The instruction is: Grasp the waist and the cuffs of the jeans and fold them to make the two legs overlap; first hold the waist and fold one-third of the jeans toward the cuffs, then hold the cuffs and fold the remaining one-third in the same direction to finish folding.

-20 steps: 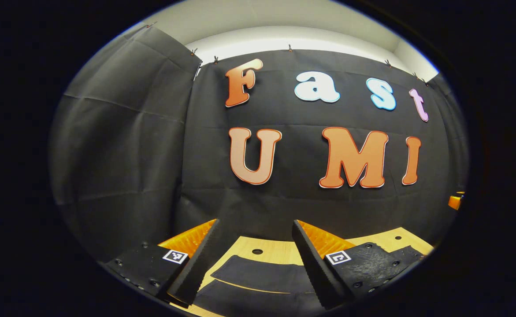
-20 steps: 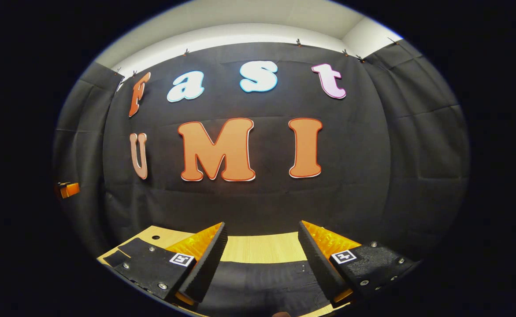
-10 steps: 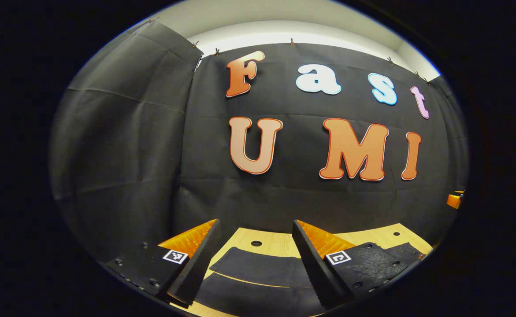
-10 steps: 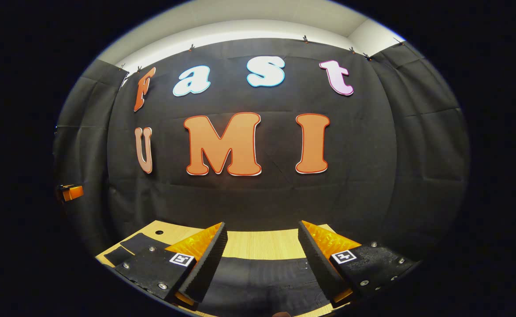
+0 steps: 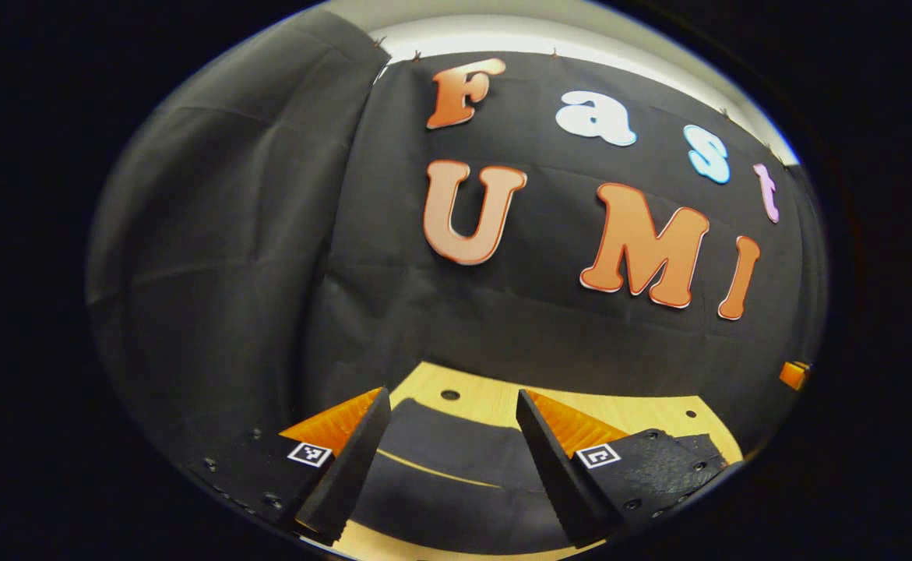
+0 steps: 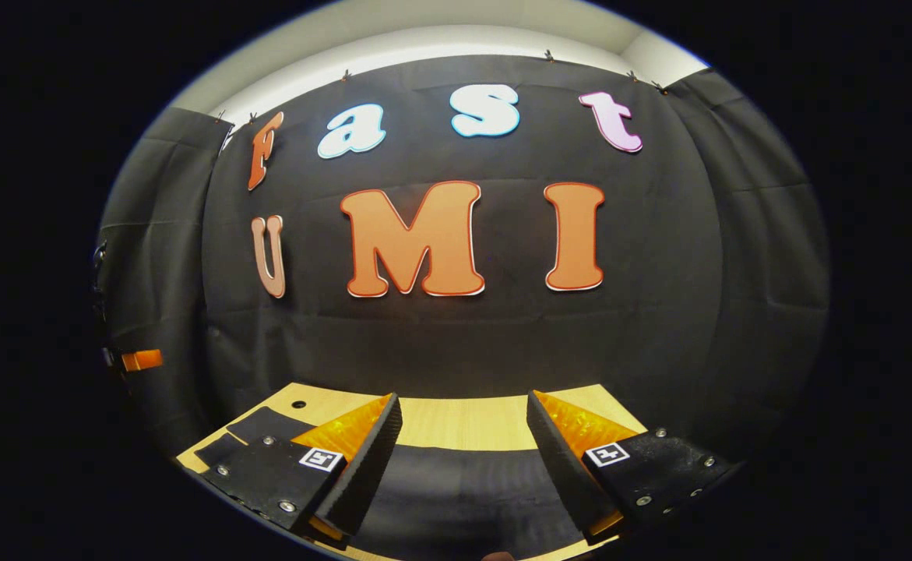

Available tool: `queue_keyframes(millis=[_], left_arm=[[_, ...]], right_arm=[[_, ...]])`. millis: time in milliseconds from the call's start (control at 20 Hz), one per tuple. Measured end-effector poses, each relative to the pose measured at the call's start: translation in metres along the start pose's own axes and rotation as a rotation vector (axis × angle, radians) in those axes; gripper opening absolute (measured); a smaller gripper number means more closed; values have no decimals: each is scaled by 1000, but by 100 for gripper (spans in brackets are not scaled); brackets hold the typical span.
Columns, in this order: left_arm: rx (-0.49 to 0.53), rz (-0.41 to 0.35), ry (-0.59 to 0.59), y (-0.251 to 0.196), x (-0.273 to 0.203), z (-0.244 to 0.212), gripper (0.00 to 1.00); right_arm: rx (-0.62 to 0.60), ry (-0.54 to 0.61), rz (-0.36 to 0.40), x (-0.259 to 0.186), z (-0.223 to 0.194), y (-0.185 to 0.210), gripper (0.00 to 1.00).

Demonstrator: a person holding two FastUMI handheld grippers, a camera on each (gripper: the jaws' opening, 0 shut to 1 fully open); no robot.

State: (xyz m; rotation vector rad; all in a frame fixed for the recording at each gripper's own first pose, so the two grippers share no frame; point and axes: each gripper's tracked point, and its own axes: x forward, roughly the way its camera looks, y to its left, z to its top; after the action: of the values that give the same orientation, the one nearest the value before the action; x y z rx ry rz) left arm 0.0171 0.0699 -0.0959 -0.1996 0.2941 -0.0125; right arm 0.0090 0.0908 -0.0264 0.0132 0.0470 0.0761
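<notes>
Dark jeans lie flat on a light wooden table. In the left gripper view the two leg ends [image 5: 448, 452] lie side by side with a thin strip of table between them, and my left gripper [image 5: 452, 405] hangs open above them, touching nothing. In the right gripper view a broad dark part of the jeans [image 6: 463, 487] spreads below my right gripper [image 6: 463, 409], which is open with nothing between its fingers. A leg end [image 6: 261, 425] lies at the left there.
The wooden table [image 5: 494, 401] has small round holes [image 5: 449, 394] near its far edge and ends at the black cloth wall. The other gripper's tip [image 5: 794, 375] shows far right in the left gripper view, and another gripper tip [image 6: 140, 359] far left in the right gripper view.
Both cameras have tipped downward, so more table and jeans show. The left gripper view has also tilted and moved forward over the leg ends. Both grippers stay open.
</notes>
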Motion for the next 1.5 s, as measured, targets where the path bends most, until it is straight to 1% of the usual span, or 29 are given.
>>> queue_keyframes(millis=[50, 100, 150, 200, 250, 300, 400, 450, 550, 700, 750, 800, 950, 1150, 1200, 1250, 1500], left_arm=[[-40, -6, 33, 3, -1, -11, 98], [-89, -11, 67, 4, 0, -21, 97], [-148, -13, 100, 5, 2, -34, 97], [-218, -15, 133, 8, 3, -45, 98], [-298, -6, 173, 11, 6, -61, 98], [-389, 2, 212, 15, 8, -76, 98], [-560, 34, 283, 26, 14, -113, 98], [-634, 69, 327, 36, 13, -134, 98], [-741, 131, 400, 53, 8, -181, 98], [-828, 220, 490, 75, 4, -239, 98], [-848, 251, 519, 81, 3, -253, 98], [-866, 286, 543, 88, 5, -266, 98], [-919, 375, 605, 99, 7, -295, 98], [-947, 434, 663, 111, 13, -317, 98], [-954, 454, 670, 115, 12, -321, 98], [-963, 476, 674, 117, 13, -324, 98], [-994, 457, 655, 123, 29, -324, 96]], right_arm=[[5, 11, 9, 3, -4, 3, 100], [9, 21, 15, 7, -7, 7, 100], [12, 30, 22, 9, -8, 10, 98], [16, 39, 29, 12, -11, 12, 100], [21, 48, 39, 13, -14, 14, 100], [32, 61, 54, 15, -17, 18, 98], [56, 91, 69, 20, -25, 21, 98], [68, 107, 70, 23, -30, 20, 98], [88, 143, 72, 28, -37, 20, 97], [102, 196, 71, 34, -47, 18, 98], [103, 207, 72, 35, -49, 18, 100], [102, 213, 76, 35, -50, 18, 98], [89, 196, 81, 36, -44, 14, 97], [71, 223, 55, 40, -50, -3, 98], [76, 236, 50, 41, -53, -6, 100], [82, 248, 47, 42, -55, -9, 98], [94, 280, 31, 52, -64, -21, 98]])
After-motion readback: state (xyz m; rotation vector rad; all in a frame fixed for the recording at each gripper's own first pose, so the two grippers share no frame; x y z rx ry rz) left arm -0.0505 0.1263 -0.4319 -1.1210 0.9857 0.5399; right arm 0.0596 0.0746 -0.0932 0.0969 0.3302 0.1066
